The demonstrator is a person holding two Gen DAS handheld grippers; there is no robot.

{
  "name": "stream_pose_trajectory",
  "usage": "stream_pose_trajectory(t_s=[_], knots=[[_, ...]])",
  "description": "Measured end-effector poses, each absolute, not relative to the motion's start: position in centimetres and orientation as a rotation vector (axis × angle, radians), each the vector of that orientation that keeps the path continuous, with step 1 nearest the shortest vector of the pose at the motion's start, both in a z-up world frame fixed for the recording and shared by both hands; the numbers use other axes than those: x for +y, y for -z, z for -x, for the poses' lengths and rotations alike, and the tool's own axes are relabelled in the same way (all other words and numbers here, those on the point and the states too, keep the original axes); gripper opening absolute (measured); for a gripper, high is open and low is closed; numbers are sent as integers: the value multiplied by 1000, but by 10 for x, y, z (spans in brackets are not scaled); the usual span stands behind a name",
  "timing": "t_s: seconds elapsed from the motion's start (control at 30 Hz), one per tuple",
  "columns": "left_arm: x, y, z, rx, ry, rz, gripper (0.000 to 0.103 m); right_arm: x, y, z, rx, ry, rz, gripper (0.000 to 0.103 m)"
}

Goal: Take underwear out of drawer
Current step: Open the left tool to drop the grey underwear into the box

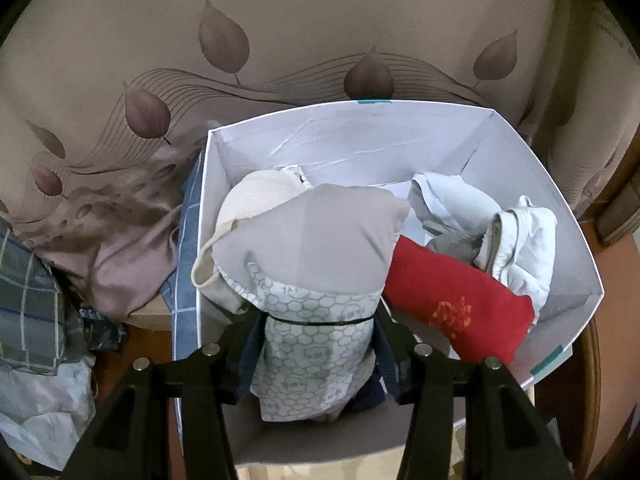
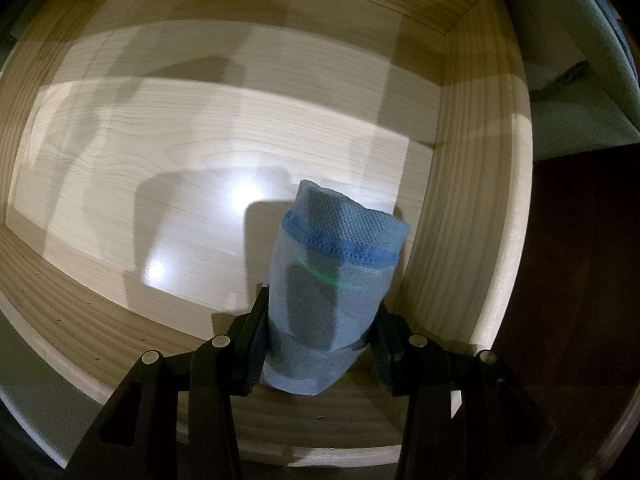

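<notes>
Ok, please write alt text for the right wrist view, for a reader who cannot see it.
The right claw grips a rolled blue underwear over a pale wooden drawer. The drawer floor in view is otherwise bare, with shadows and light glare.

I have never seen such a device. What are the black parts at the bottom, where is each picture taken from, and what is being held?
The black parts are hand-held grippers; a person carries one in each hand, each with a camera looking along its fingers. In the left picture, the left gripper holds a grey patterned garment over a white box of clothes, including a red cloth. In the right picture, the right gripper holds rolled blue underwear over a wooden drawer with nothing else visible inside.
</notes>
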State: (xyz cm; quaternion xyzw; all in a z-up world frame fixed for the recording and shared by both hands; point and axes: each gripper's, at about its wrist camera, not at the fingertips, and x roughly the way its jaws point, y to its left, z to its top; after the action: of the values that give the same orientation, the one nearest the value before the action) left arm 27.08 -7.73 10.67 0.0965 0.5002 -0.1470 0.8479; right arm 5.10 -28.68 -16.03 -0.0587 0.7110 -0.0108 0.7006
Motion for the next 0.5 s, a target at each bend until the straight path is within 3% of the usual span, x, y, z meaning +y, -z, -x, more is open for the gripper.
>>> stream_pose_trajectory(t_s=[0.5], knots=[[-71,-140,-227,993,363,-247,57,-280,158,-52,1597,31,147,41]])
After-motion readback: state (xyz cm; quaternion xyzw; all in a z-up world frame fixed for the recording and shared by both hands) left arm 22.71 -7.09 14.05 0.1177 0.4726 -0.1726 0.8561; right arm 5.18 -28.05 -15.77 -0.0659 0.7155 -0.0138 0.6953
